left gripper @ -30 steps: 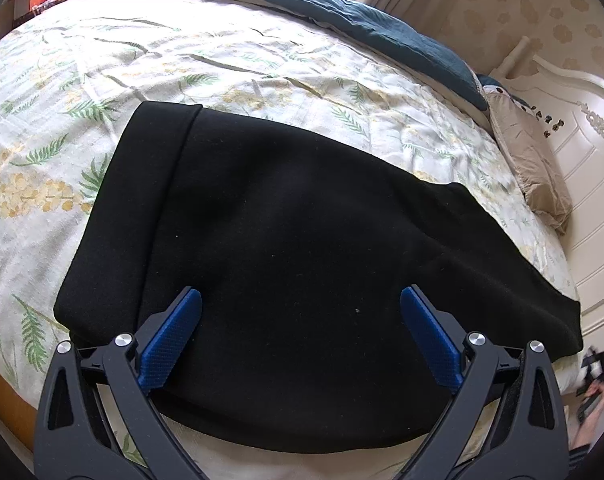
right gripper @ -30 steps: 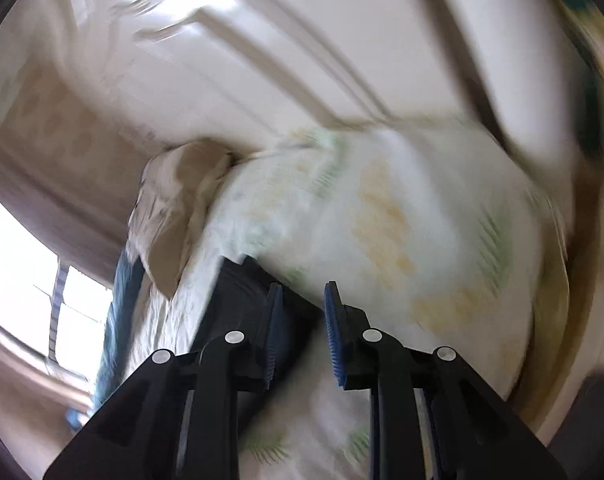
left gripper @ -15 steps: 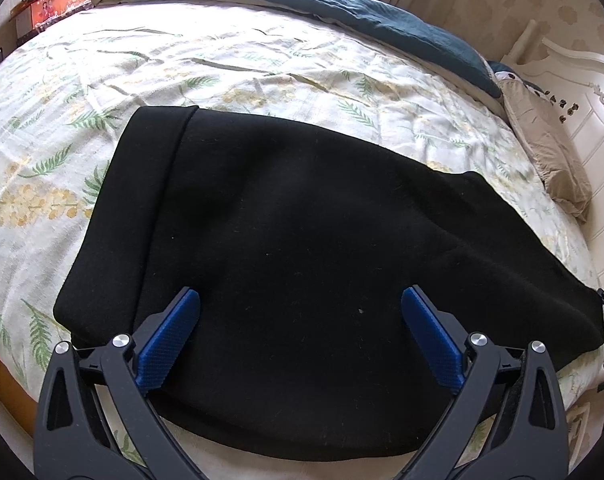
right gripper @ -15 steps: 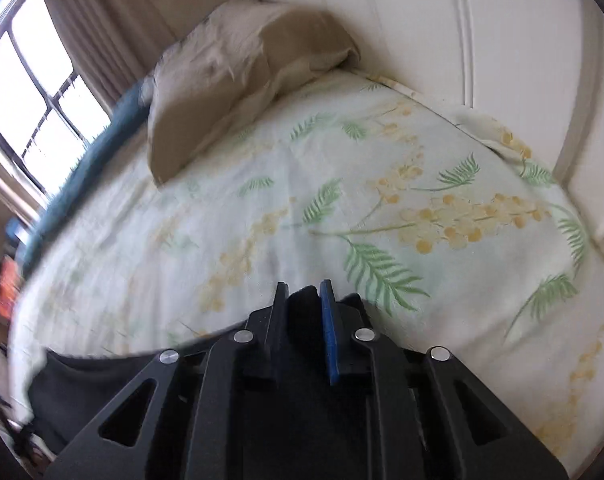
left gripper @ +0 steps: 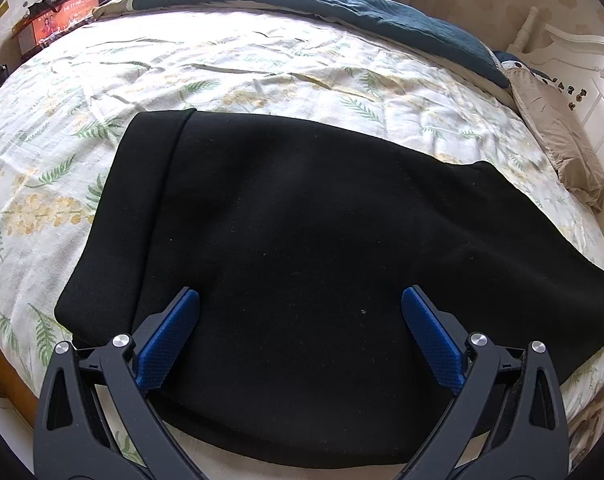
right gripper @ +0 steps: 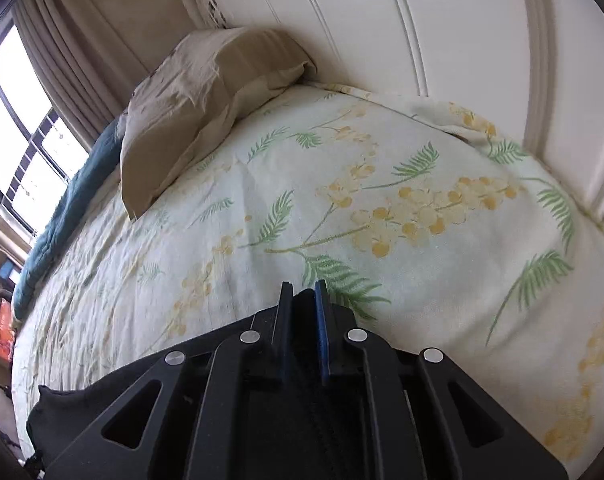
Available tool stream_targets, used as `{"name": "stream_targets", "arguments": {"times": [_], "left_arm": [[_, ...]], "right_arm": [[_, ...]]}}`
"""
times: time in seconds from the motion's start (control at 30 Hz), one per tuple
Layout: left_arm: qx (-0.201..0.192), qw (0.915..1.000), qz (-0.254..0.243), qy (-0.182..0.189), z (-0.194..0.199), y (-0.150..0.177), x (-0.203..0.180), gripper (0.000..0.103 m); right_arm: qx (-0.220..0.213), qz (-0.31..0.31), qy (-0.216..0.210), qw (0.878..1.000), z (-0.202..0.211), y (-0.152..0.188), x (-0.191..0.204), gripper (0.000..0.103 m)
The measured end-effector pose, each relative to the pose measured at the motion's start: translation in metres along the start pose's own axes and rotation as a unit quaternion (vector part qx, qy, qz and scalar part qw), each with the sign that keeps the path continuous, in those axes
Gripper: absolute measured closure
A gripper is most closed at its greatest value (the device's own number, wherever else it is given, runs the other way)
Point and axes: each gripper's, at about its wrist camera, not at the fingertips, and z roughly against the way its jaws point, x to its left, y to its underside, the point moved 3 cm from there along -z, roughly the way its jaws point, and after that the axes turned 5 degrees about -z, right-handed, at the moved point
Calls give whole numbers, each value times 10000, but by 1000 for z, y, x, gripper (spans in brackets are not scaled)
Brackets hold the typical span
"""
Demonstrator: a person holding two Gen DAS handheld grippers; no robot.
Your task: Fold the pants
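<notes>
Left gripper (left gripper: 299, 316) wide open over black pants (left gripper: 302, 220), right gripper (right gripper: 304, 296) clamping pants edge, grip mostly hidden

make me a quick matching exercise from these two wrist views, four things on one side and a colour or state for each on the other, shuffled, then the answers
Things:
1. pants
2. left gripper
3. right gripper
4. pillow

States:
A. tan, against the headboard
B. jaws wide open above the cloth
C. black, spread flat on the floral bedspread
D. jaws closed on black cloth

Pairs: 1-C, 2-B, 3-D, 4-A
</notes>
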Motion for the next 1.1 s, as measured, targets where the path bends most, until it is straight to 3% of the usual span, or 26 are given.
{"name": "stream_targets", "arguments": {"times": [0.07, 0.1, 0.17, 0.3, 0.4, 0.53, 0.6, 0.67, 0.8, 0.9, 1.1], "left_arm": [[0, 10000, 13, 22, 0, 0, 0, 2], [-6, 10000, 17, 38, 0, 0, 1, 2], [-25, 10000, -7, 63, 1, 0, 0, 2], [-120, 9999, -109, 47, 5, 3, -2, 2], [-181, 9996, -228, 48, 8, 5, -3, 2], [-190, 9995, -215, 117, 11, 6, 0, 2], [-197, 9995, -179, 160, 12, 6, 1, 2], [-211, 9995, -160, 191, 13, 7, 2, 2], [-243, 9994, -114, 221, 17, 8, 5, 3], [-261, 9993, -70, 240, 20, 9, 7, 2], [-302, 9988, -6, 391, 26, 13, 16, 3]], "right_arm": [[60, -386, -190, 9991, 6, -2, -8, 87], [100, -448, -223, 9987, 9, -1, -10, 77], [198, -512, -302, 9980, 19, 0, -14, 74], [406, -665, -603, 9951, 39, 4, -30, 47], [584, -752, -733, 9928, 43, 10, -46, 46], [1079, -822, -1274, 9825, 36, 21, -47, 45], [1411, -705, -1455, 9767, 31, 29, -38, 45], [1512, -231, -1175, 9812, 31, 35, -21, 48], [1669, 151, -755, 9830, 33, 42, 0, 85], [1550, 367, -553, 9857, 43, 41, 16, 86], [1066, 475, -705, 9907, 85, 30, 57, 86]]}}
